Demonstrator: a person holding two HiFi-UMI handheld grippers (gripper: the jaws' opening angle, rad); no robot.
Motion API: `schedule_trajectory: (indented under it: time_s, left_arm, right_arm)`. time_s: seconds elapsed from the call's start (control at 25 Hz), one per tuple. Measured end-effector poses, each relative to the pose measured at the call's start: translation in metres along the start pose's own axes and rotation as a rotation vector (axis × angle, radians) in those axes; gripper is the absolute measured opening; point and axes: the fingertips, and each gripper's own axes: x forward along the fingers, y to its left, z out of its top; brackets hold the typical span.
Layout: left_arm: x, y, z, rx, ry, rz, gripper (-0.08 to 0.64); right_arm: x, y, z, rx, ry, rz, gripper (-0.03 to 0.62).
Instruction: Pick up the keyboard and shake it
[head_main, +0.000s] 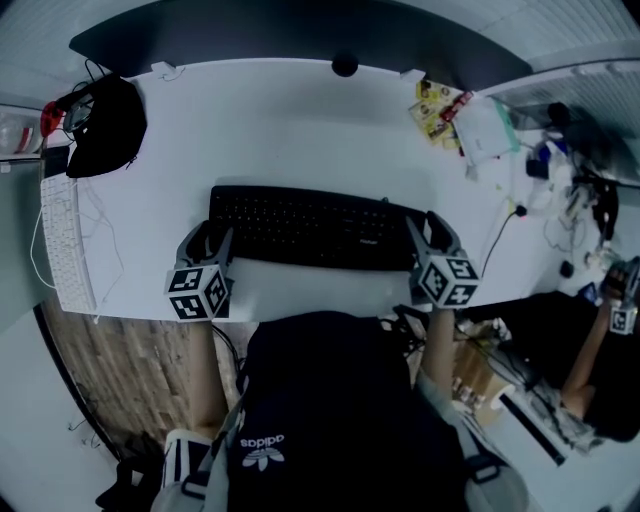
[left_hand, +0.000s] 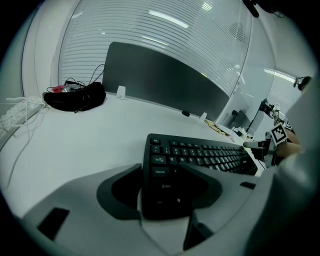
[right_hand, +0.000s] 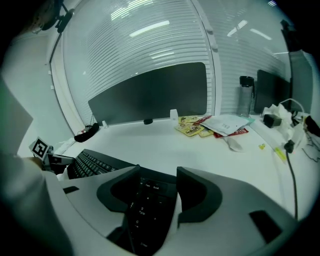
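Near the worktop (head_main: 300, 130) front edge, the keyboard (head_main: 310, 228) is straddled endwise by left gripper (head_main: 207, 240) and right gripper (head_main: 432, 232), jaws apart; even, simultaneous clamping is advised.

Dim, bluish light comes from strip lights (right_hand: 149, 28) above the table (head_main: 300, 130), whose white top shows only soft shadows. The black keyboard (head_main: 310, 228) on the table loses detail. Fisheye distortion bends the edges, and the corners go black.
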Motion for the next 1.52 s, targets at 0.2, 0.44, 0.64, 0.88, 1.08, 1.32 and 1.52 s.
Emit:
schedule_trajectory:
  time_s: [0.2, 0.44, 0.64, 0.88, 1.08, 1.32, 1.52]
  left_arm:
    - [0.001, -0.001, 0.000, -0.008, 0.013, -0.019, 0.207]
    - [0.001, 0.000, -0.001, -0.035, 0.010, -0.017, 0.208]
    - [0.002, 0.000, -0.002, -0.025, -0.001, -0.022, 0.209]
    - [0.002, -0.001, -0.001, -0.017, -0.013, -0.017, 0.209]
    - [0.000, 0.000, 0.000, -0.037, -0.053, -0.021, 0.208]
    - [-0.009, -0.002, 0.005, -0.048, -0.112, -0.027, 0.207]
    - [-0.019, -0.005, 0.023, -0.021, -0.228, -0.027, 0.208]
  right_arm:
    - [0.005, -0.006, -0.005, 0.012, 0.029, 0.024, 0.207]
    - [0.010, -0.009, -0.016, 0.064, 0.076, 0.059, 0.213]
    - [0.011, -0.008, -0.017, 0.166, 0.075, 0.117, 0.212]
    - [0.012, -0.008, -0.017, 0.131, 0.095, 0.098, 0.212]
    - [0.004, -0.003, -0.002, 0.089, 0.045, 0.085, 0.212]
    - [-0.013, 0.008, 0.026, -0.011, -0.023, 0.077, 0.212]
    - [-0.032, 0.020, 0.058, -0.097, -0.097, 0.069, 0.212]
